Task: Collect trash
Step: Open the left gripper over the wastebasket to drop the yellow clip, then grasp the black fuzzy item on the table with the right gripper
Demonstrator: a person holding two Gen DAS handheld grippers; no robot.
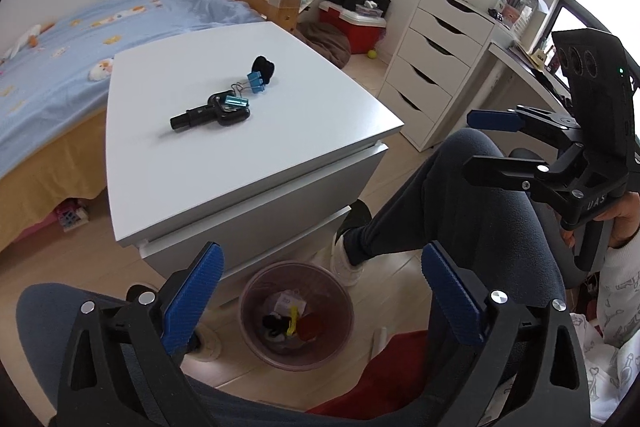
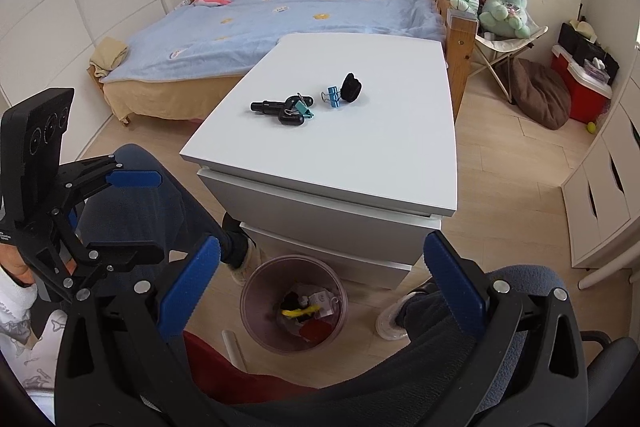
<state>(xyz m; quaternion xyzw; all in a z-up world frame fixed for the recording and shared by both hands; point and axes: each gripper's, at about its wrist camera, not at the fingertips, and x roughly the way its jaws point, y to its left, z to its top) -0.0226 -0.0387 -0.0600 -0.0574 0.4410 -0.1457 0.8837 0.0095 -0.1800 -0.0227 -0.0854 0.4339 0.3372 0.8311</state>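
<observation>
A white cabinet top [image 1: 280, 131] [image 2: 360, 155] holds a black pistol-shaped tool [image 1: 208, 115] [image 2: 280, 109], a teal binder clip [image 1: 236, 102] [image 2: 302, 107] on it, a blue binder clip [image 1: 256, 81] [image 2: 332, 96] and a small black lump [image 1: 265, 68] [image 2: 351, 87]. A pink mesh bin [image 1: 298, 319] [image 2: 294, 303] with scraps inside stands on the floor below the cabinet's front. My left gripper [image 1: 320, 291] [image 2: 148, 215] is open and empty above the bin. My right gripper [image 2: 322, 283] [image 1: 480, 143] is open and empty, held over my lap.
A bed with a blue cover [image 1: 80, 39] [image 2: 300, 11] stands behind the cabinet. A white drawer unit [image 1: 432, 67] [image 2: 600, 195] stands to the right. My legs [image 1: 460, 195] and a foot [image 1: 346, 259] are close beside the bin. A red box [image 1: 360, 27] sits on the floor.
</observation>
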